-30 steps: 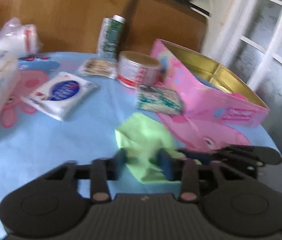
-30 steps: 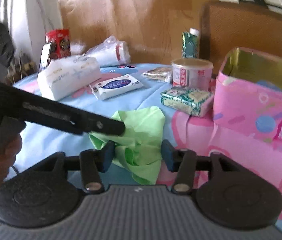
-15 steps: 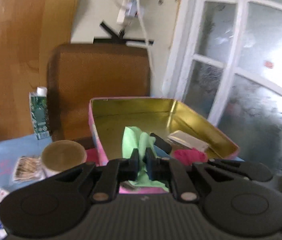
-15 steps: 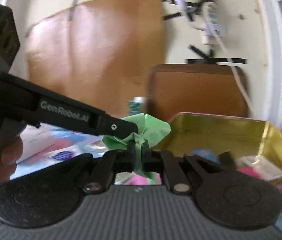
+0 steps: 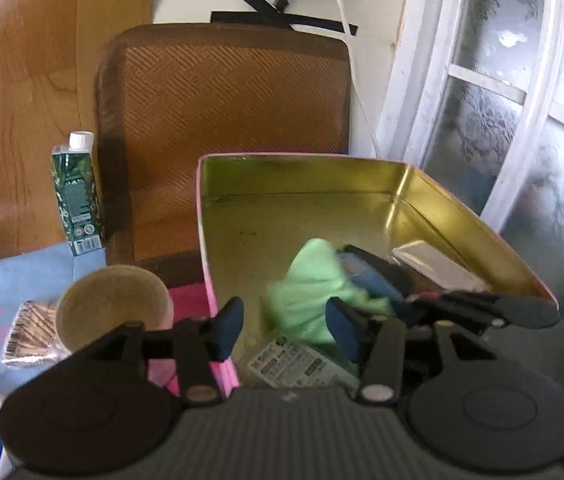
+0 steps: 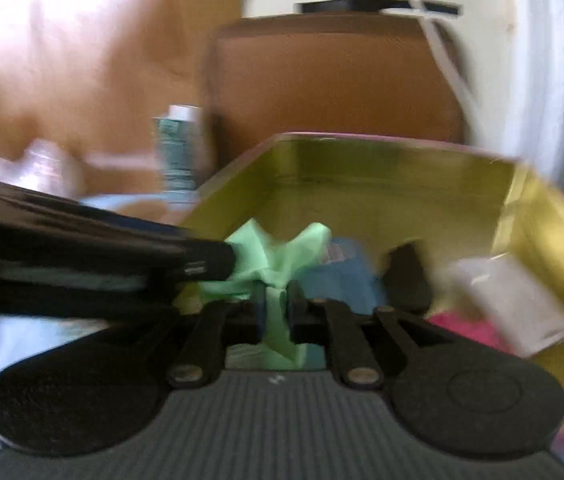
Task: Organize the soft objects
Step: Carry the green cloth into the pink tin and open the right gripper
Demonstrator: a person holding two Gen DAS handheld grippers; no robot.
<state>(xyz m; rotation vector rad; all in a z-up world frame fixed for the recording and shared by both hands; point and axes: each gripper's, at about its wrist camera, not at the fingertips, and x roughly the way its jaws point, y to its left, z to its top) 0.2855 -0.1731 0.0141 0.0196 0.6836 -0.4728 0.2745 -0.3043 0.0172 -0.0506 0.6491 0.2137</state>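
- Left gripper point(image 5: 282, 330) jaws just opened, apart, clear of green cloth point(image 5: 314, 292) — dangling inside pink tin point(image 5: 302, 196).
- Right gripper point(image 6: 276, 308) jaws clamped on cloth, easing, directly above tin floor.

Left wrist view: sits behind the left claw point(image 5: 282, 330), looks forward and down along its fingers into the open pink tin box with gold lining point(image 5: 306, 216), close, from the box's near left corner. Blue-clothed surface point(image 5: 42, 264) at left edge.

Right wrist view: sits behind the right claw point(image 6: 276, 312), faces the same way, close over the box's point(image 6: 382, 184) near rim; blurred.

Shared: box interior, crumpled light-green cloth point(image 5: 314, 292) point(image 6: 278, 252), brown woven chair back point(image 5: 234, 112) point(image 6: 334, 88), green carton with white cap point(image 5: 76, 196) point(image 6: 178, 152), white-framed window point(image 5: 494, 92) point(image 6: 562, 72). Each view catches the other claw from the side.
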